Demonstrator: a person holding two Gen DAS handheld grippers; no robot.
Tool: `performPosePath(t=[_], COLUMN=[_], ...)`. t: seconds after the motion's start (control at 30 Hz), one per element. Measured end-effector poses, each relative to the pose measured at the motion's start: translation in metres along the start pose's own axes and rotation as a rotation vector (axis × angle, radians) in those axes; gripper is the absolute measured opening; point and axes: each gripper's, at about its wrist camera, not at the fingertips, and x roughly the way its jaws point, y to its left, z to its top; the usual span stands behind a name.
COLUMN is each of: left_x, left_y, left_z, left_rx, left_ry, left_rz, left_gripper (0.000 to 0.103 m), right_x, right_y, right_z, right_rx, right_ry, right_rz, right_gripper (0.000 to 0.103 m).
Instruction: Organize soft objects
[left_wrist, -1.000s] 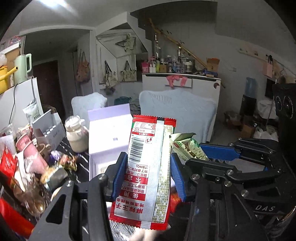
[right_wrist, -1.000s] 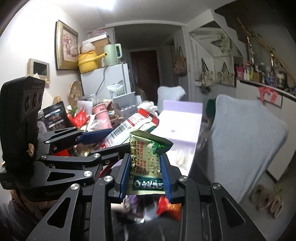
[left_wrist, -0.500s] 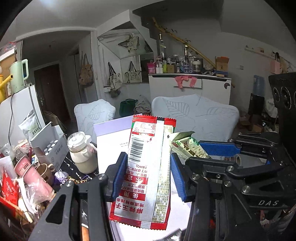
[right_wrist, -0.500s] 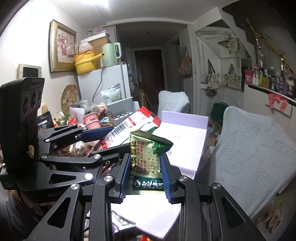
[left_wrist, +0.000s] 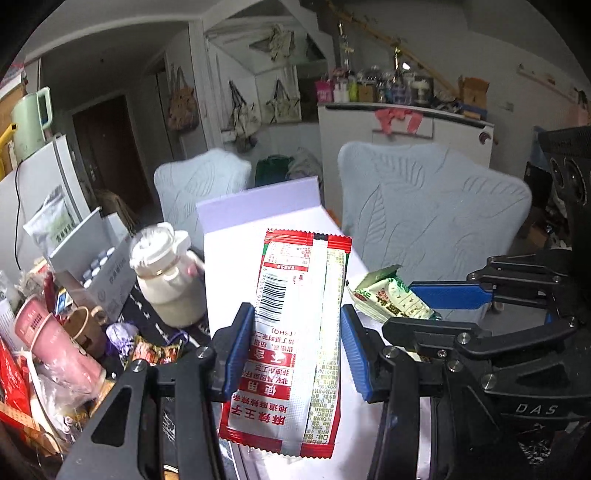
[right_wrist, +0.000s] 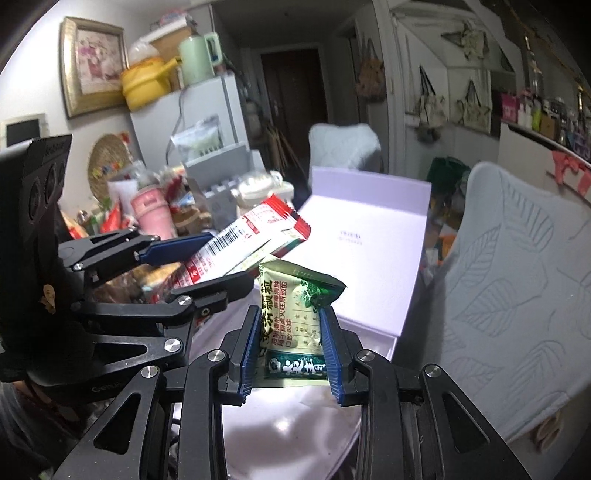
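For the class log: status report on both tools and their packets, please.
Left tool shut on red-and-white packet. Right tool shut on green packet. Both held above open lavender box. Nothing between packets and box.

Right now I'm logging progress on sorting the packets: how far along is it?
Midway. Done: both packets are picked up. In hand: the left gripper clamps the red packet, the right gripper the green packet, both above the open lilac box. Left: neither packet is in the box yet.
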Motion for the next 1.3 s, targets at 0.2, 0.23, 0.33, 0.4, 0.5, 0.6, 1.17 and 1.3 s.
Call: performPosePath(t=[0.2,0.23,0.33,0.4,0.5,0.6,1.17,1.3], left_x=[0.026,0.031,0.041,0.047,0.057,0.065,0.049,0.032], left_y=[0.001,0.000,-0.001,-0.003,-0.002,0.000,-0.003,0.000], left_z=[-0.013,-0.016,-0.024,-0.028,-0.034,-0.039,-0.035,-0.027], left_rx=[-0.014,-0.013,-0.015,-0.015,-0.025,-0.049,-0.052,-0.070], left_ry=[0.086,0.103,0.141,0.170,0.228,0.267,0.268,0.243], left_rz=[-0.002,0.001,0.009,0.023,0.024,0.007,0.082,0.085], left_gripper=[0.047,0.047,0.047,0.047,0.047,0.047,0.057,0.057], right_x=[0.030,0.035,0.049,0.058,0.068,0.077,0.082,0.068], right_y=[-0.006,-0.007,-0.008,-0.010,-0.013,-0.020,-0.024,-0.020], right_z=[-0.010,-0.013,-0.022,-0.026,-0.031,-0.037,-0.055,-0.045], right_rx=[0.007,0.005,-0.001,-0.001,0.014,0.050,0.052,0.052], right_ry=[0.092,0.114,0.173,0.207,0.247,0.279,0.318,0.284], right_rz=[-0.014,-0.018,-0.035,-0.046,-0.046,-0.044,-0.115,-0.123], right_gripper=[0.031,0.031,0.031,0.031,0.033,0.033,0.050,0.050])
